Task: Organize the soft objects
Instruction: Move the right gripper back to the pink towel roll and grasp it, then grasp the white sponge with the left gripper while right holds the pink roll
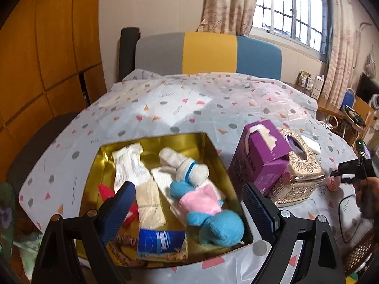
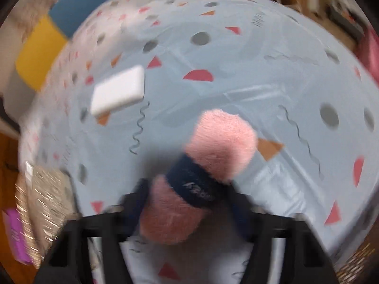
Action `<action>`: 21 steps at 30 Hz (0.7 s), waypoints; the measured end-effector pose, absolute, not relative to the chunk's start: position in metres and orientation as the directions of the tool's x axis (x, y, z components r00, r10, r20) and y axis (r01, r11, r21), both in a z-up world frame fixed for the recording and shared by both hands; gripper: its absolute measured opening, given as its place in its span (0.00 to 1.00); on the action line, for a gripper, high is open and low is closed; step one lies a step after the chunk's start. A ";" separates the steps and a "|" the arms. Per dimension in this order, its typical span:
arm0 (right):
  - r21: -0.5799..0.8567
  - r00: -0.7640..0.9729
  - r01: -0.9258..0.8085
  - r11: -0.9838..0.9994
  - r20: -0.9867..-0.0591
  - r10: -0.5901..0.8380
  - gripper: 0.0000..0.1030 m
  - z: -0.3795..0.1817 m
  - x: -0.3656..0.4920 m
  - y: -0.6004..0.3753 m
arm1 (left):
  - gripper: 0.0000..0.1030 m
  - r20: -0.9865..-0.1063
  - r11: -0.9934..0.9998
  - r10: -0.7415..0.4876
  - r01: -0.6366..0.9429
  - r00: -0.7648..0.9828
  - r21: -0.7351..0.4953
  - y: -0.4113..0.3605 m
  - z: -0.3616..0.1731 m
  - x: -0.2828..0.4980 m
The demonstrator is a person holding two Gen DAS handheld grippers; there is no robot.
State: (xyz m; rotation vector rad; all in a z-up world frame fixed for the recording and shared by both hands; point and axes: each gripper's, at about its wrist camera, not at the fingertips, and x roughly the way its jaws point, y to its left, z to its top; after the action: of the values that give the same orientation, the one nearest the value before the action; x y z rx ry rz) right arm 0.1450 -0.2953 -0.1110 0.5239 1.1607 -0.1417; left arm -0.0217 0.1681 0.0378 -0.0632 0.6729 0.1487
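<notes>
Between the two blue pads of the right gripper (image 2: 187, 203) sits one pink rolled towel (image 2: 213, 156) with a dark band around its middle; the jaws are closed on it, just above the tablecloth (image 2: 236, 90). This view is blurred. One white sponge (image 2: 117, 90) lies on the cloth, well apart from the towel.

The left gripper (image 1: 187, 210) hangs over one gold tin (image 1: 165, 139) with its jaws spread wide and nothing between them. Inside the tin I count one blue and pink plush toy (image 1: 208, 210), one white rolled sock (image 1: 184, 165), two long folded cloths (image 1: 139, 179), one blue tissue pack (image 1: 161, 241) and one red thing (image 1: 129, 213), partly hidden by a pad. Just beside the tin stand one purple box (image 1: 260, 151) and one gold tissue holder (image 1: 300, 172), touching each other.
</notes>
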 end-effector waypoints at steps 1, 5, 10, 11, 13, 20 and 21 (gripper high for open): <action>0.282 0.410 0.310 0.908 -0.901 0.140 0.45 -0.105 0.149 -0.288 | 0.89 -0.620 0.989 0.112 -0.149 0.776 -0.007 0.166 0.041 -0.020; 0.105 0.434 0.199 0.974 -0.901 0.008 0.45 -0.092 0.152 -0.277 | 0.89 -0.571 0.997 0.032 -0.063 0.820 -0.034 0.144 0.070 -0.011; 0.118 0.410 0.277 0.953 -0.912 -0.006 0.45 -0.102 0.151 -0.302 | 0.89 -0.562 0.995 -0.092 0.102 0.822 -0.014 0.088 0.102 0.017; 0.140 0.417 0.287 0.947 -0.909 0.008 0.45 -0.102 0.154 -0.304 | 0.93 -0.564 0.991 -0.114 0.135 0.818 -0.004 0.071 0.109 0.025; 0.158 0.405 0.303 0.940 -0.914 0.023 0.45 -0.104 0.151 -0.308 | 1.00 -0.579 0.978 -0.183 0.205 0.795 -0.027 0.037 0.118 0.045; 0.230 0.393 0.345 0.910 -0.916 0.082 0.49 -0.108 0.151 -0.319 | 1.00 -0.710 0.940 -0.293 0.330 0.640 -0.090 -0.084 0.106 0.134; 0.253 0.392 0.356 0.899 -0.914 0.102 0.49 -0.109 0.152 -0.323 | 1.00 -0.733 0.944 -0.282 0.315 0.619 -0.097 -0.100 0.096 0.153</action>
State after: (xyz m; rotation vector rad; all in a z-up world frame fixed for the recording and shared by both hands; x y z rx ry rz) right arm 0.1515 -0.3230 -0.1090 0.4493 1.1668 -0.1684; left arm 0.1530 -0.1003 0.0960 0.0426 0.8355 -0.3430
